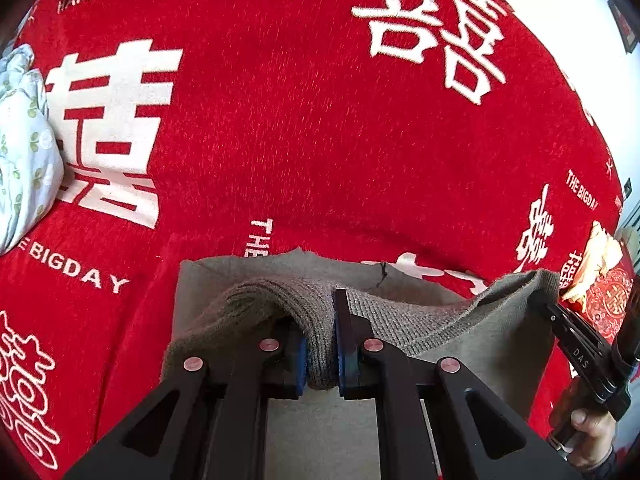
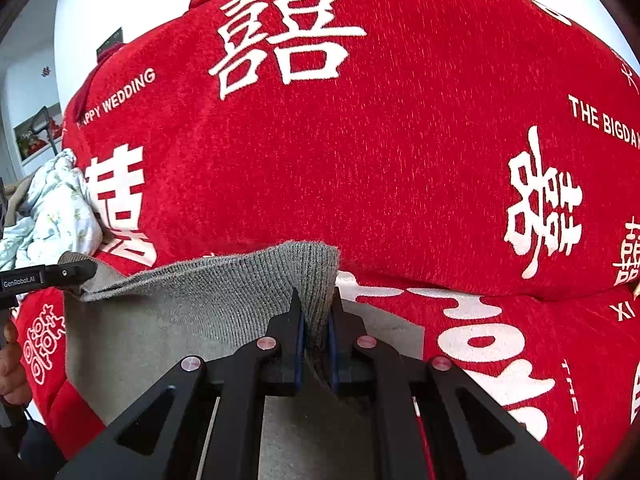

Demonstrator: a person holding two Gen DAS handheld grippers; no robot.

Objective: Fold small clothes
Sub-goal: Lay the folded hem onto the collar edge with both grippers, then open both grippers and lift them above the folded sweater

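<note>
A grey knitted garment (image 1: 404,320) is lifted by one edge over a red blanket (image 1: 280,120). My left gripper (image 1: 320,344) is shut on a bunched fold of its ribbed edge. My right gripper (image 2: 316,332) is shut on the other corner of the same edge of the grey garment (image 2: 224,296). In the left wrist view the right gripper (image 1: 538,300) shows at the right, clamped on that corner, with a hand (image 1: 592,428) behind it. In the right wrist view the left gripper (image 2: 86,270) shows at the left, pinching its corner. The cloth hangs stretched between the two.
The red blanket (image 2: 400,160) with white characters and lettering covers the whole surface. A pale floral cloth (image 1: 24,140) lies bunched at the left edge, seen too as the floral cloth (image 2: 60,208). A red and gold item (image 1: 604,292) sits at the far right.
</note>
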